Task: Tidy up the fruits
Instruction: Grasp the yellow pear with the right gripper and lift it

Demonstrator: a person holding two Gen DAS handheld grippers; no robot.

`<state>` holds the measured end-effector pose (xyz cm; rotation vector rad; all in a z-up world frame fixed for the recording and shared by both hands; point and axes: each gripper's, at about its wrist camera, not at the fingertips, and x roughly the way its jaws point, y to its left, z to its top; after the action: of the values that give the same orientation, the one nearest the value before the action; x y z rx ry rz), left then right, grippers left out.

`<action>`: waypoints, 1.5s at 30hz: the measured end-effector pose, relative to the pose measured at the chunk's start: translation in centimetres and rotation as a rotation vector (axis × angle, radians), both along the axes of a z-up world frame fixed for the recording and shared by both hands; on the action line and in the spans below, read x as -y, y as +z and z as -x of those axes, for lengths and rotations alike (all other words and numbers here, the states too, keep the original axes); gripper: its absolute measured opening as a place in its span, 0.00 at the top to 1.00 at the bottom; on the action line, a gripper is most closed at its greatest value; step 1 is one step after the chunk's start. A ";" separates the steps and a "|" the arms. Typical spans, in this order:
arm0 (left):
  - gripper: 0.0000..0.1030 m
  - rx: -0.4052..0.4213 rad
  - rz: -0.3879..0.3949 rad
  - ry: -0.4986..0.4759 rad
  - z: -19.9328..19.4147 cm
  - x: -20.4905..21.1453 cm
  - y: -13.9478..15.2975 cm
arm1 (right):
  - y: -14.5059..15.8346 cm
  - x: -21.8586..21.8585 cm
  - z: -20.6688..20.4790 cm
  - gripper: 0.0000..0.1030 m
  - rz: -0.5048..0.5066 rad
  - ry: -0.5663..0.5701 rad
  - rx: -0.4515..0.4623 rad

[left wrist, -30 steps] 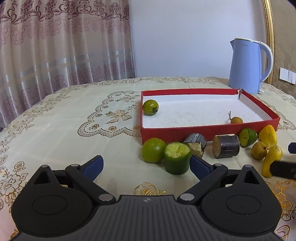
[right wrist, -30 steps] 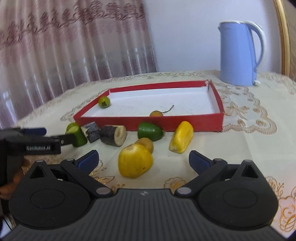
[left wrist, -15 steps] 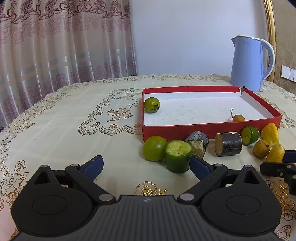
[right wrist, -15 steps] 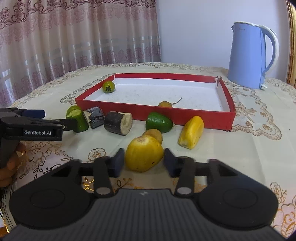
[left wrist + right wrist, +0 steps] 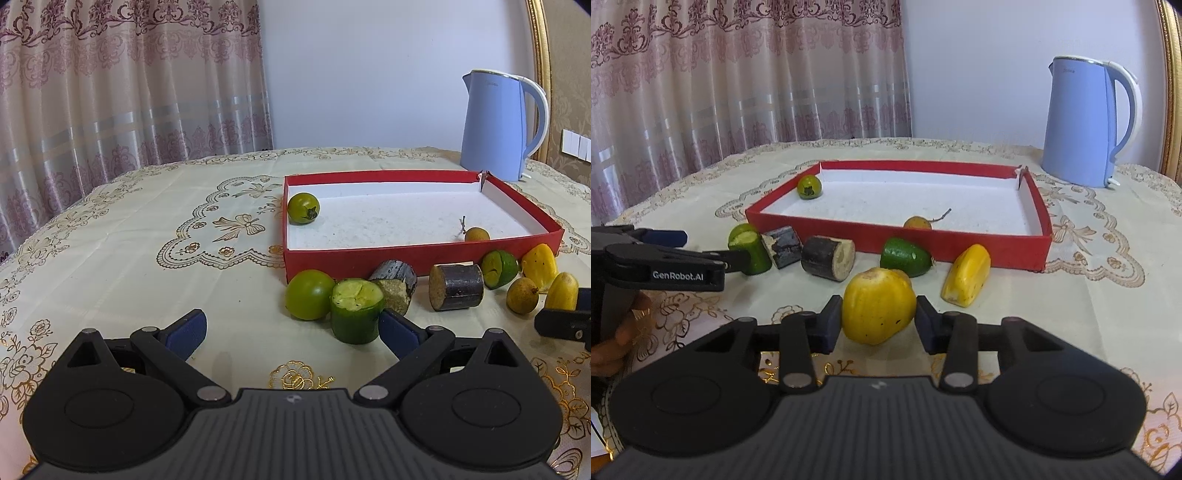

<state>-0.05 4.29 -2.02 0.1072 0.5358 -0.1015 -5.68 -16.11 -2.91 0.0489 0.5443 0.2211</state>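
My right gripper [image 5: 879,319] is shut on a yellow fruit [image 5: 877,304], close to the tablecloth in front of the red tray [image 5: 953,243]. The tray holds a green tomato [image 5: 809,187] and a small orange fruit with a stem [image 5: 916,223]. My left gripper [image 5: 291,328] is open and empty, with a cut green cucumber piece [image 5: 355,310] by its right finger and a green tomato [image 5: 309,293] beside it. Two dark cane pieces [image 5: 456,287], a green fruit [image 5: 499,263], a small brown fruit [image 5: 522,295] and yellow fruits [image 5: 540,261] lie along the tray's front wall.
A blue kettle [image 5: 1084,122] stands behind the tray's far right corner. The table carries a cream embroidered cloth [image 5: 122,258]. Pink curtains [image 5: 110,92] hang behind on the left. My left gripper shows at the left of the right wrist view [image 5: 665,258].
My right gripper has closed on the yellow fruit, which it stood open around a second ago. The left gripper has barely moved.
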 end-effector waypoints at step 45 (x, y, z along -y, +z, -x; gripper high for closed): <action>0.68 -0.061 0.049 -0.076 -1.6 1.4 -0.5 | 3.5 1.7 -2.1 0.62 0.007 -0.048 0.094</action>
<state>1.60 2.86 -2.48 0.0769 0.5898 -0.1925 -3.60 -17.86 0.60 0.0445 0.4499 0.1740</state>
